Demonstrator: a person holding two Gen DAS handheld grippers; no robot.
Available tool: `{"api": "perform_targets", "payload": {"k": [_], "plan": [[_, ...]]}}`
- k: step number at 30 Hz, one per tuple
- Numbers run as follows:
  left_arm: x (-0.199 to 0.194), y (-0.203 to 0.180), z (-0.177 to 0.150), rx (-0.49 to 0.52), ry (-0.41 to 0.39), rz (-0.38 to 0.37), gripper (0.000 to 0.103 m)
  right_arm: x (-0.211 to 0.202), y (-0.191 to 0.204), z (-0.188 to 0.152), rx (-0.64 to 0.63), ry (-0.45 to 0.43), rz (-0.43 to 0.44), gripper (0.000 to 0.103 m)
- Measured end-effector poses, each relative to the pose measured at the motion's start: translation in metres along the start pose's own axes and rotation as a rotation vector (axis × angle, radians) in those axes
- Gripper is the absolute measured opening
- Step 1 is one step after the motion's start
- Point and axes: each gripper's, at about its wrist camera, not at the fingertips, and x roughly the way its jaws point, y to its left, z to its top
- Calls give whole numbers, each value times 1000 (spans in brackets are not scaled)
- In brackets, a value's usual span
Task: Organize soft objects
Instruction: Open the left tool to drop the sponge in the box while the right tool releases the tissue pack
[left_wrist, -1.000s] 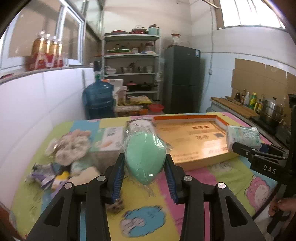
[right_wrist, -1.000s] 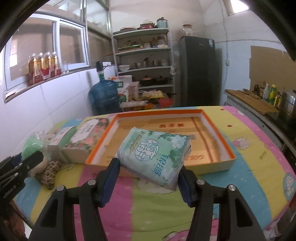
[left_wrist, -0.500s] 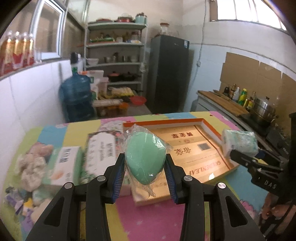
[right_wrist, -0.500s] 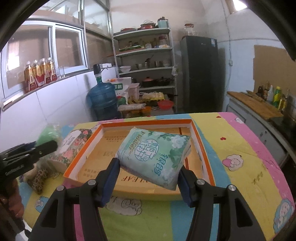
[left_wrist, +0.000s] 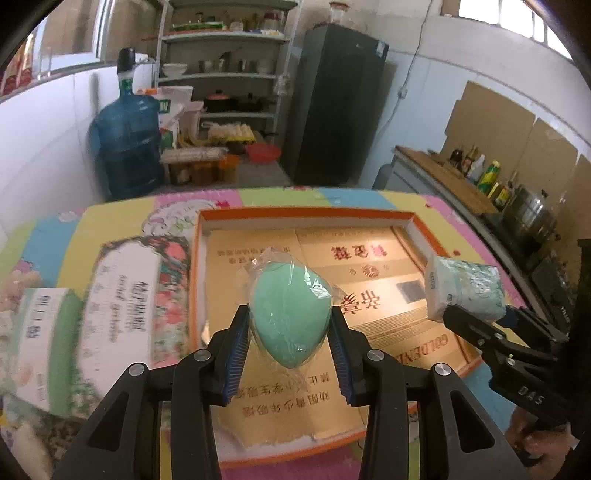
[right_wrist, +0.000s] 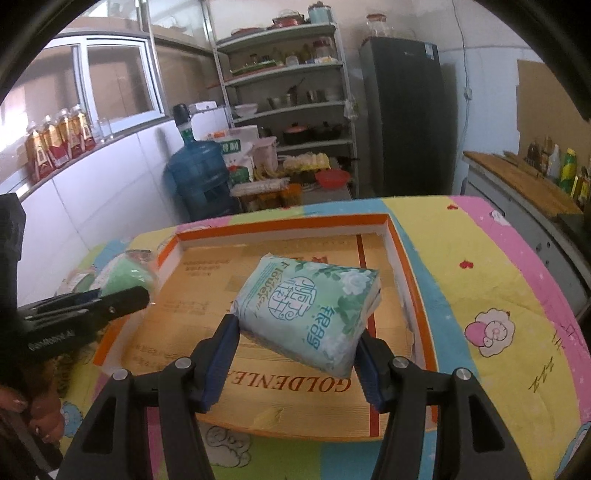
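Sponge (left_wrist: 290, 314), green and egg-shaped in a clear wrapper, sits clamped between the pads of your left gripper (left_wrist: 290, 339). Its long axis runs along the fingers, the blunt end pointing away from you and the narrow tip back toward the hinge. It hangs over the left half of the orange-rimmed tray (left_wrist: 306, 214), nearer that tray's near-left corner than its far edge, and clear of the tray floor.

Tissue pack (right_wrist: 308, 314), in soft teal floral film, is held by your right gripper (right_wrist: 295, 350), whose jaws stand at a middling width, pressed against the pack's two short sides. Its long axis lies across the fingers, tilted so the right end rides higher. It hangs over the middle of the tray, toward the right wall.

Finding: both items are already above the tray's open floor, so the coming move appears to be a straight descent and release rather than any further travel. The sponge lies left of the pack, and the two grippers are near each other but apart.

Note: the boxed tissues (left_wrist: 125, 295) rest on the tablecloth (right_wrist: 498, 280) just outside the tray's left rim, near your left gripper. Lower on the tray side of that rim.
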Motion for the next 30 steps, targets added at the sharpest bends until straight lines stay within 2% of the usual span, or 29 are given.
{"api": "perform_targets", "payload": {"k": [8, 14, 18, 22, 30], "plan": [[34, -4, -5, -19, 53, -14, 42, 22, -9, -8, 16, 59, 6, 60], [43, -4, -7, -49, 62, -72, 44, 30, -11, -10, 20, 80, 22, 60], [45, -10, -11, -15, 66, -60, 57, 32, -9, -14, 11, 83, 13, 66], [38, -17, -13, 13, 30, -75, 71, 30, -8, -16, 4, 74, 12, 72], [13, -20, -11, 20, -34, -74, 72, 16, -8, -16, -2, 30, 11, 73]]}}
